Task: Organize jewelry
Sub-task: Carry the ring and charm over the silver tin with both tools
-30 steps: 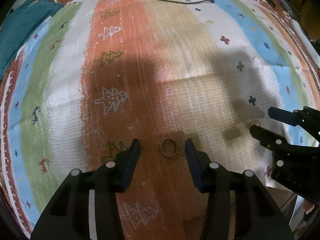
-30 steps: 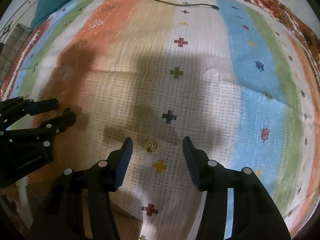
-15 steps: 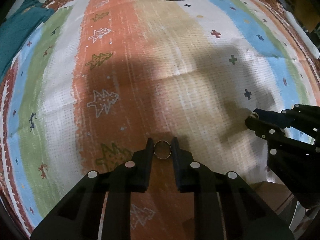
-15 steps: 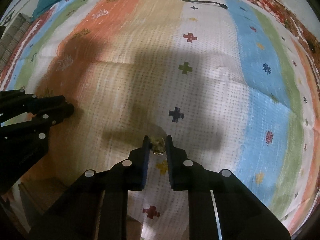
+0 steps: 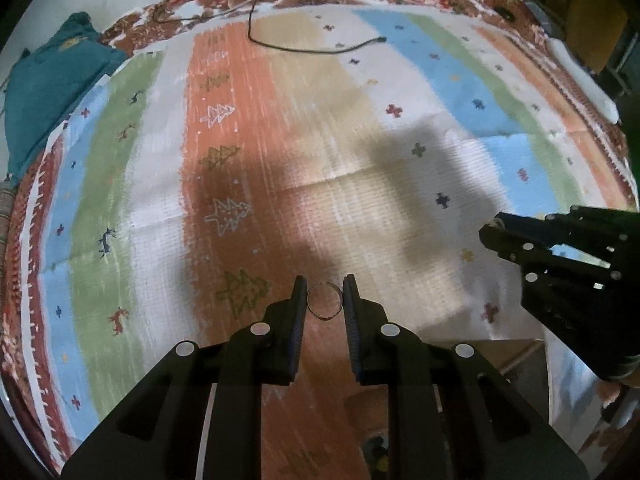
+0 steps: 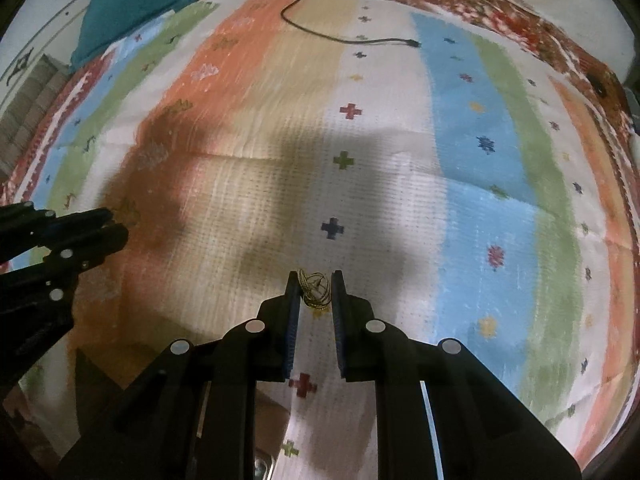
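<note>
My left claw (image 5: pixel 325 292) pinches a thin plain ring (image 5: pixel 325 300) right between its tips. The ring stands up on its edge, so I look through its hole. My right claw (image 6: pixel 315 286) squeezes a small gold wire ring (image 6: pixel 315 289) at its tips too. Each ring sits right in front of its own claw, up off the cloth. I think I must carry them next, but I see no jewelry box to put them in. Below is a striped cloth (image 5: pixel 360 128) with little trees and crosses. A black cable (image 6: pixel 344 38) lies far off. A blue-green pillow (image 5: pixel 48 88) sits by the far edge.
</note>
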A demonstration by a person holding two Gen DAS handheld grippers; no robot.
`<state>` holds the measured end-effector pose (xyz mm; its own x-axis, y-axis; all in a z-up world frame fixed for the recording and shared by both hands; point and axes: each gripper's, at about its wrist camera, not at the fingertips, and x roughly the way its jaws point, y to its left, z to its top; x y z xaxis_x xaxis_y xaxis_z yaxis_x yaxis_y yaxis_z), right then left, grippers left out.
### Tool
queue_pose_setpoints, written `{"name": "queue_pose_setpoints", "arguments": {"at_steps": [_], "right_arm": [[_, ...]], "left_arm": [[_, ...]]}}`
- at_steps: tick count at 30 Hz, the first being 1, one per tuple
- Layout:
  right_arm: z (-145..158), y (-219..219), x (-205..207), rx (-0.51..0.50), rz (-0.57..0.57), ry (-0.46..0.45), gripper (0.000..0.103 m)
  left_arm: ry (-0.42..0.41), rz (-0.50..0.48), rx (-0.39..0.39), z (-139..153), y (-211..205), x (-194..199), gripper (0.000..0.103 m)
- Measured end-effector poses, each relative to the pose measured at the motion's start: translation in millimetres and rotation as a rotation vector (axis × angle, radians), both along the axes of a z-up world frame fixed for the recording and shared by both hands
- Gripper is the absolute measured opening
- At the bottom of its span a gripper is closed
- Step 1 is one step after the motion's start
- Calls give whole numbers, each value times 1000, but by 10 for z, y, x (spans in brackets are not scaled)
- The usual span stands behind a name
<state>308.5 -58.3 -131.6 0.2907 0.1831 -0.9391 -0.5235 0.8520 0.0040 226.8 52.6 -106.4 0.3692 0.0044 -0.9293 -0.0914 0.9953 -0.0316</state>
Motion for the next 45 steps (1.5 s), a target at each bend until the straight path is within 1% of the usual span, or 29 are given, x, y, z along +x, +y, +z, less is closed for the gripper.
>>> {"name": "queue_pose_setpoints", "arguments": {"at_steps": [3,6,15,18,23,38,45], "right_arm": [[71,-5,-30,15,-10,-7,16],[142,-32,-94,24,-17,-19,16],[330,-119,-299,63,-12,-44,16],[381,-117,-388,73,-2,-57,16],[466,-126,-519,83,10,-84,16],[602,-177,-883,104,60,-121,16],[641,-167,-1049,107,97,-129,16]], "left_arm": [[-17,-1,-13,54,12,-6,18],[-34,3,-5,116,-44,-63,18],[-82,1,-23,305,-113,-274,18],[-101,-7,22,358,-167,-353,18],[-102,-6,20,374,-183,-426,18],[-159,-17,-32,546,-292,-748,18],[-171,-9,-41,569,-312,-903,18]]}}
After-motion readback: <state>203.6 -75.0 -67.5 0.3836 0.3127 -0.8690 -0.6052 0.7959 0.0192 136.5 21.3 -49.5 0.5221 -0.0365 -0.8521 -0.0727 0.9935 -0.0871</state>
